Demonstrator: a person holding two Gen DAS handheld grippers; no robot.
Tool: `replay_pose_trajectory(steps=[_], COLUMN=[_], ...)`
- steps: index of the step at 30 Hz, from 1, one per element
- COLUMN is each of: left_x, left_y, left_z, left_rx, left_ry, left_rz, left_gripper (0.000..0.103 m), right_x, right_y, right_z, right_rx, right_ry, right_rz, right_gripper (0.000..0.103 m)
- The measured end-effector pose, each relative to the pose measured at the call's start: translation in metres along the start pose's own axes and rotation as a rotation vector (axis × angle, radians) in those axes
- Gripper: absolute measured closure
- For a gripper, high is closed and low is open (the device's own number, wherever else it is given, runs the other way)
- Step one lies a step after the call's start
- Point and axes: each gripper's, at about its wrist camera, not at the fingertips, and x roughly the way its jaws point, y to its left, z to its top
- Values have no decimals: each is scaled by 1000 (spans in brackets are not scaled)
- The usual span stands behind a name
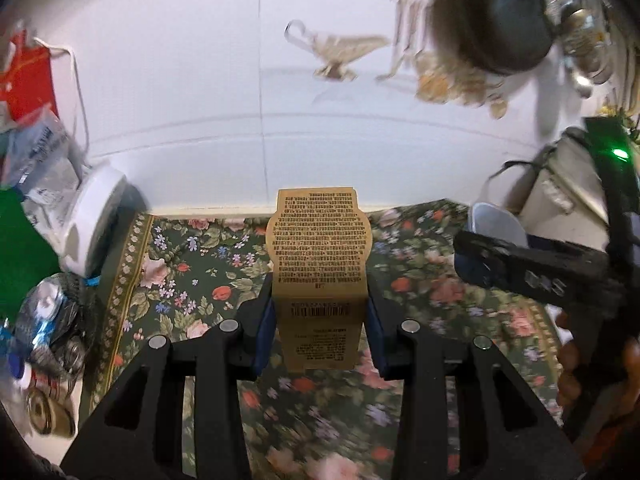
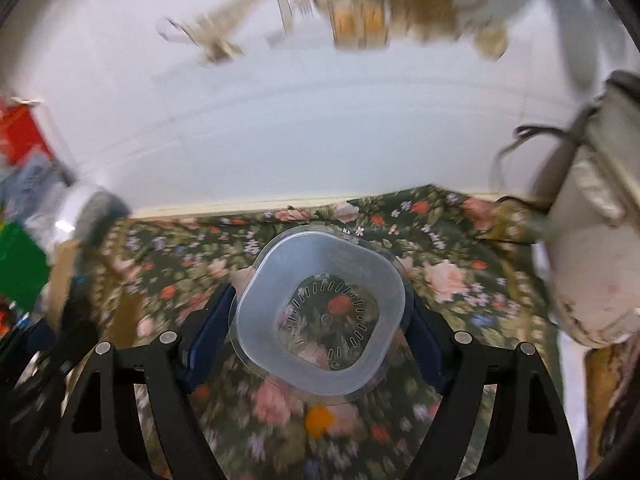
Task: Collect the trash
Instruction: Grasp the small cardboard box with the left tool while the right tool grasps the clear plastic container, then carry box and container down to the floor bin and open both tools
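left claw (image 1: 320,320) grips one brown card (image 1: 319,264); right claw (image 2: 320,320) grips one plastic cup (image 2: 320,316).

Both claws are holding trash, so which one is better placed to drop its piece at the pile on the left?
Probably the left claw: its tan card sits nearer the wrapper pile than the right claw's plastic cup.

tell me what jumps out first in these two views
The tan printed cardboard tag, held upright between the left gripper fingers, dominates the left wrist view. In the right wrist view, a clear squarish plastic cup sits clamped in the right gripper, mouth toward the camera. Below both lies a dark green floral cloth.
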Motion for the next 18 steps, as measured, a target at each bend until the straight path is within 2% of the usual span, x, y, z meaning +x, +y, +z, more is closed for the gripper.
replay_pose_trajectory(steps=[8, 14, 18], left_x=[-93, -157, -195], left_y=[-44, -60, -57], left_z=[-21, -48, -73], left_rx=[-20, -43, -48], left_ry=[-92, -131, -131], left_rz=[54, 67, 58], left_gripper=[64, 64, 64], right_x=[-121, -179, -210], right_y=[-11, -16, -9], right_z=[-45, -81, -108], right_rx=[-66, -70, -73], right_ry=[-89, -111, -124], right_rz=[122, 193, 192], right_gripper=[25, 25, 25])
